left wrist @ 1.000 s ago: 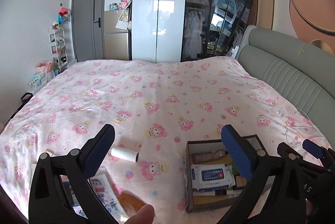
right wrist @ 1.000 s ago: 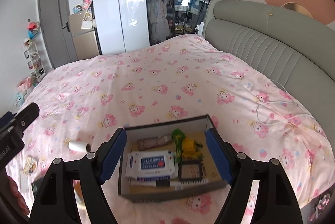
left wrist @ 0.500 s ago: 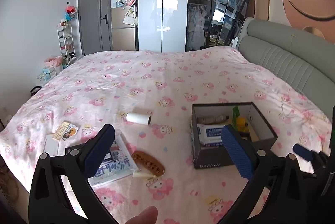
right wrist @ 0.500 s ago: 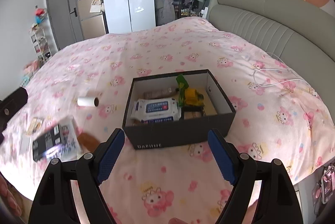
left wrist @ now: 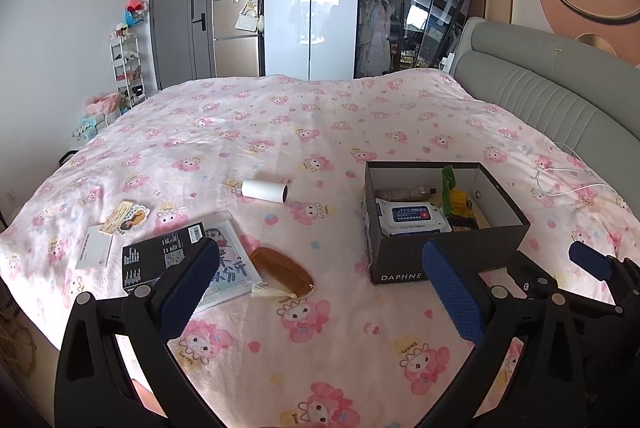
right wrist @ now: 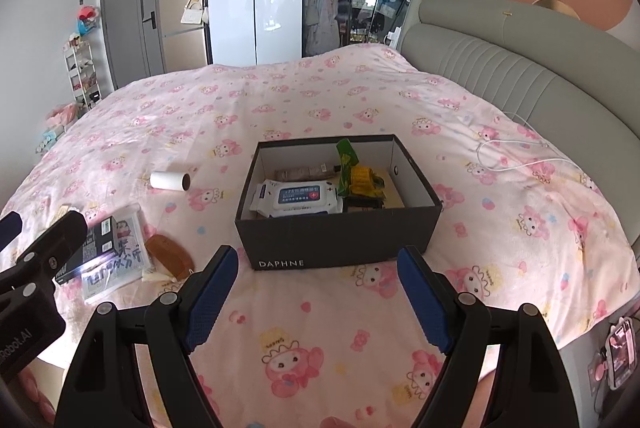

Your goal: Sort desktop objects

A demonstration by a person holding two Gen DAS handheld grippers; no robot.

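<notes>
A black DAPHNE shoebox (left wrist: 404,270) (right wrist: 340,242) stands open on the pink bed, holding a wipes pack (right wrist: 298,198), a brown tube (right wrist: 306,172), a green packet (right wrist: 346,160) and yellow items. Left of it lie a white paper roll (left wrist: 265,190) (right wrist: 170,180), a wooden comb (left wrist: 282,270) (right wrist: 170,257), a black booklet (left wrist: 158,256) on a white printed packet (left wrist: 230,264), a white card (left wrist: 95,252) and a sticker (left wrist: 126,218). My left gripper (left wrist: 320,292) hangs open above the near bedspread. My right gripper (right wrist: 318,298) is open in front of the box. Both hold nothing.
A white cable (right wrist: 516,156) trails on the bed right of the box, near the grey padded headboard (right wrist: 520,76). The bed's near edge drops off at the bottom left. Wardrobes (left wrist: 312,8), a door and a shelf rack (left wrist: 126,68) stand at the far side.
Both grippers have pulled back and risen from the box, so more of the bed and the loose items at left show. Both stay open.
</notes>
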